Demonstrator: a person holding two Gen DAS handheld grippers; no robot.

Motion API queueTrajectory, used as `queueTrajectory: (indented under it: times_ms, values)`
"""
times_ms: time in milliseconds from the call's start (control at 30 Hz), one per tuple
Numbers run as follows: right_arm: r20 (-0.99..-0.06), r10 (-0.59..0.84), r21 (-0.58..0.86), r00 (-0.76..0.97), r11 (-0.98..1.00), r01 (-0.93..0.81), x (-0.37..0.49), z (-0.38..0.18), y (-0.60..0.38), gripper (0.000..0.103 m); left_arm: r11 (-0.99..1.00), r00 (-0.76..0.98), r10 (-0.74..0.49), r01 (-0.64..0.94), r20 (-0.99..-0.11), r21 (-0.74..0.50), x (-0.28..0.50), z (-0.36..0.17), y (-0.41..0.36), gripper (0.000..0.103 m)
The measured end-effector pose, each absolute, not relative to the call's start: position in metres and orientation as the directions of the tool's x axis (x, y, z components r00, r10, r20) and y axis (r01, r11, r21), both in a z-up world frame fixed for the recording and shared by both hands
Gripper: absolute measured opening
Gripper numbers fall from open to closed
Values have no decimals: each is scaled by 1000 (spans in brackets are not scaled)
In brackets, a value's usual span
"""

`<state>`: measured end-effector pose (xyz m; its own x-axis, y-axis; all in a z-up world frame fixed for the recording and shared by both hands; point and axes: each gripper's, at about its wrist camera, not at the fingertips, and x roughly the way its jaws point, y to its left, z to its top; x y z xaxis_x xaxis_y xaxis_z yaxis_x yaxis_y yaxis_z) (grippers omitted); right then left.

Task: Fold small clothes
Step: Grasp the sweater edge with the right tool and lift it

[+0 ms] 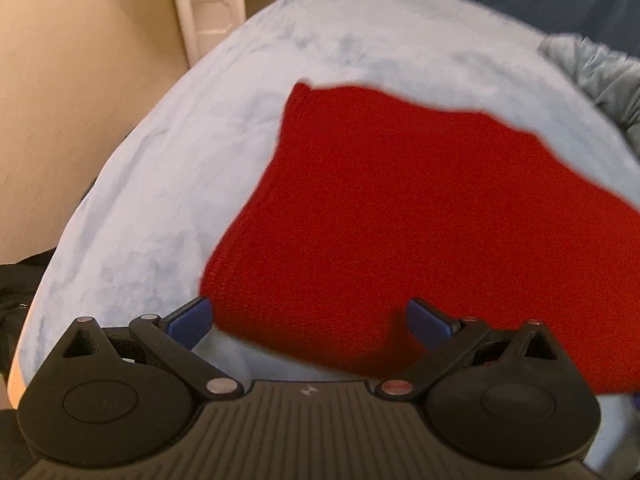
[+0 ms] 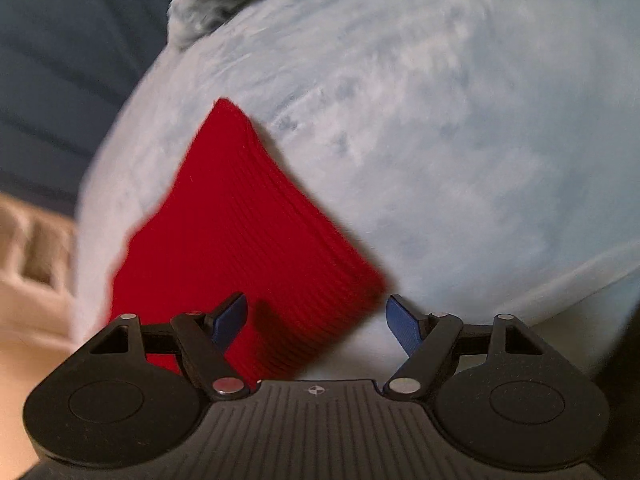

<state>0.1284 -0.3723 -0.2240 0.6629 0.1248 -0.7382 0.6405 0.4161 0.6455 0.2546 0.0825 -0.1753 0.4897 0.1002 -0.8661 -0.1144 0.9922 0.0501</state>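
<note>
My left tool (image 1: 308,322) and right tool (image 2: 316,318) both angle downward, blue pads spread wide, gripping nothing.

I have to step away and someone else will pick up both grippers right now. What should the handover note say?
Left gripper: open, holding nothing, fingers either side of the near edge of the red cloth.
Right gripper: open, holding nothing, over the cloth's near corner.
The cloth lies spread flat on the pale blue blanket; a grey bundle sits at the far edge.
Done: cloth laid out; earlier folds cannot be told.
Left: grip the near edge and fold.
</note>
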Motion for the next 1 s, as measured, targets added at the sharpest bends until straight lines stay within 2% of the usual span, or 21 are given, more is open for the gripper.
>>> queueTrajectory:
  times_ms: [67, 100, 133, 167, 200, 267, 333, 467, 700, 1000]
  values:
    - [-717, 148, 684, 681, 336, 648, 134, -236, -373, 83, 991, 463, 114, -112, -879, 69, 258, -189, 90, 103]
    - [-697, 152, 704, 701, 336, 626, 136, -240, -372, 78, 992, 454, 100, -120, -886, 50, 259, -193, 95, 103]
    - [-679, 155, 716, 717, 353, 602, 138, -240, -369, 39, 990, 448, 82, -137, -890, 22, 257, -192, 101, 103]
    - [-667, 174, 728, 724, 361, 583, 140, -242, -368, 23, 987, 445, 71, -160, -893, -1, 257, -189, 106, 103]
    - [-647, 211, 751, 733, 343, 564, 142, -243, -369, 20, 983, 454, 68, -184, -888, -19, 255, -183, 111, 103]
    - [-621, 213, 773, 754, 323, 546, 139, -239, -372, 19, 977, 484, 84, -212, -871, -24, 250, -170, 120, 103]
    - [-634, 191, 761, 750, 325, 561, 139, -235, -373, 19, 973, 506, 107, -229, -856, -14, 247, -162, 130, 103]
    - [-659, 186, 741, 728, 324, 588, 143, -240, -373, 19, 968, 481, 202, -233, -853, 97, 249, -163, 143, 103]
    - [-685, 174, 714, 707, 351, 606, 146, -240, -372, 21, 976, 511, 208, -167, -834, 141, 247, -164, 143, 103]
    - [-725, 130, 662, 676, 400, 634, 152, -236, -366, 24, 984, 512, 150, -161, -846, 77, 246, -167, 151, 103]
